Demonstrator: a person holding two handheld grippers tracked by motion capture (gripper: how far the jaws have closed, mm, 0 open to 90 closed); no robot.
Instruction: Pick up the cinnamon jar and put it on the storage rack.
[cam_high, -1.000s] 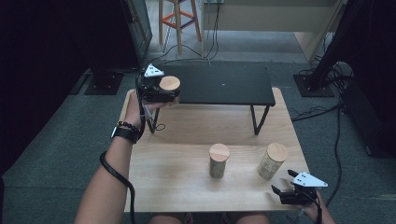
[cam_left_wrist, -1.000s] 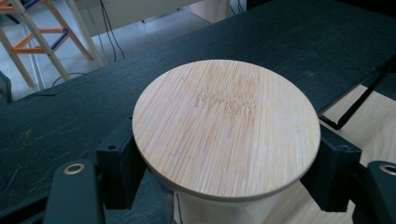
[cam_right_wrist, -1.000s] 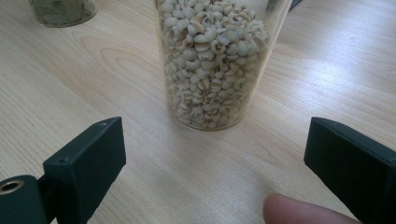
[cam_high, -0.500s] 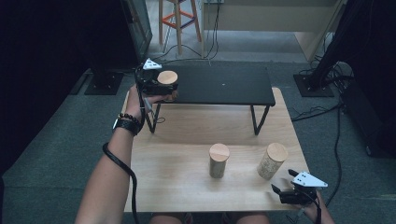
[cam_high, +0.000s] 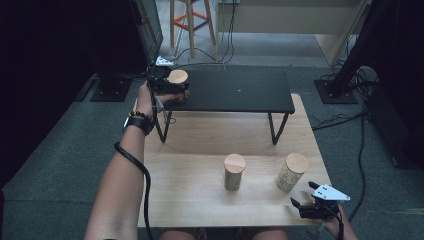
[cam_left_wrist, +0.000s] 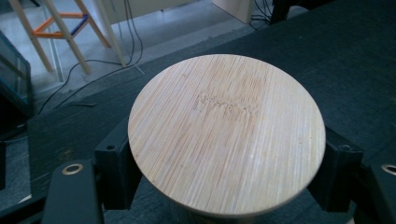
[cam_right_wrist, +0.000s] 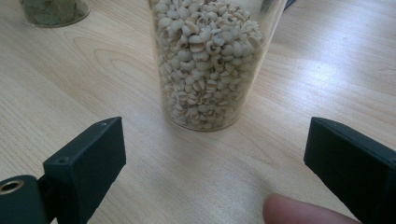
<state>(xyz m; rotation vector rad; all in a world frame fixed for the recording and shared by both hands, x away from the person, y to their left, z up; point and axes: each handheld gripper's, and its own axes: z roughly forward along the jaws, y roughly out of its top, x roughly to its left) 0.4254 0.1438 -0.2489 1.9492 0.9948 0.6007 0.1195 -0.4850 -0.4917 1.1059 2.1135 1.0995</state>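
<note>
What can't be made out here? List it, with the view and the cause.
- Held jar: its contents and base, left gripper view, covered by its own lid.
- Same jar: high view, too small and dark.
- Grain jar: lid cut off by the top edge, right gripper view.
- Far jar: mostly cut off there.

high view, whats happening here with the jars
A person's left gripper is shut on a wood-lidded jar at the left end of the black shelf. The right gripper rests open on the table, facing a jar of grains. A third jar stands beside it.
</note>
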